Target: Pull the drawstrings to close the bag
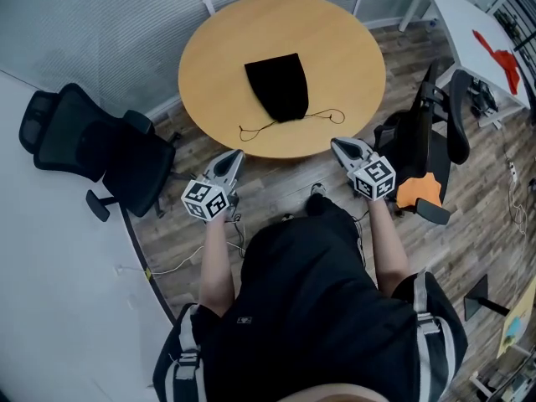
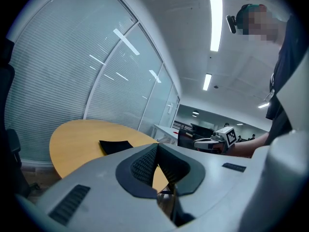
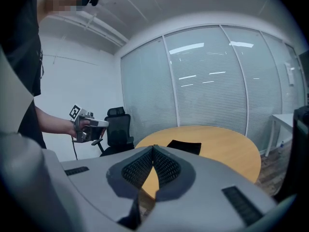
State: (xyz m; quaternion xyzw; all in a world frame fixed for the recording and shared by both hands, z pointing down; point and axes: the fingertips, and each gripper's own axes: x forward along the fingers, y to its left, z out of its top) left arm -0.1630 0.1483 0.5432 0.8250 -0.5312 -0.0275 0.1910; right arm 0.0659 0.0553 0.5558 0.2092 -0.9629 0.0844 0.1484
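Left gripper (image 1: 238, 154), right gripper (image 1: 337, 144) (jaws together); bag (image 1: 276, 86) lengthwise, mouth nearward

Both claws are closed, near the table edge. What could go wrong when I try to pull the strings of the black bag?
1. The drawstrings are thin and lie flat on the table; the left claw and right claw, both shut and empty, may close on nothing or scrape the wood.
2. Nothing holds the black bag, so an uneven pull would probably drag it towards the edge instead of closing it.
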